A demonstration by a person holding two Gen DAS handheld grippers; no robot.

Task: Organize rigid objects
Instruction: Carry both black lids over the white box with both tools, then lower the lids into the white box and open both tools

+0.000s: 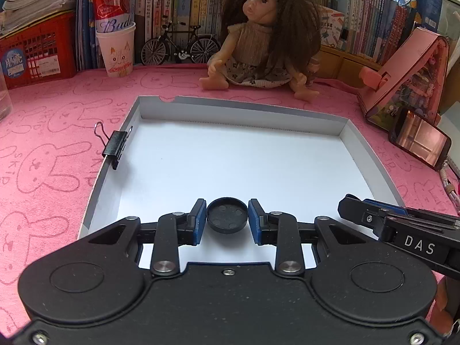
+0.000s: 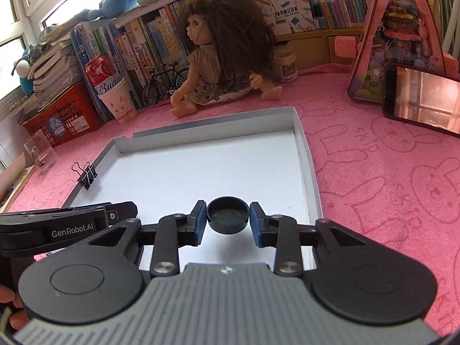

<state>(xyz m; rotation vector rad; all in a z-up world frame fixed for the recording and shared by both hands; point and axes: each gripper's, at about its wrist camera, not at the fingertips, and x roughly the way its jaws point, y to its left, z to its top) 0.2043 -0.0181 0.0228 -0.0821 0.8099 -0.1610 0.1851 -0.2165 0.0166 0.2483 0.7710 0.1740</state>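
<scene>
Gripping round black caps point(image 1: 227, 215), each gripper hangs over a white tray point(image 1: 115, 201).

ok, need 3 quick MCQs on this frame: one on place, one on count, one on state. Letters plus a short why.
1. Where is the binder clip?
A. clipped on the white tray's left wall
B. lying beside the doll
C. inside the paper cup

2. How many round black caps are held in all?
A. none
B. one
C. two

3. How does the cap in the right hand-held gripper sit?
A. hollow side up
B. standing on edge
C. flat closed side up

Answers:
1 A: the clip straddles the tray's left wall in both views.
2 C: the left hand-held gripper pinches one black cap and the right pinches another.
3 A: the right wrist view looks into its open cavity, rim upward.
</scene>
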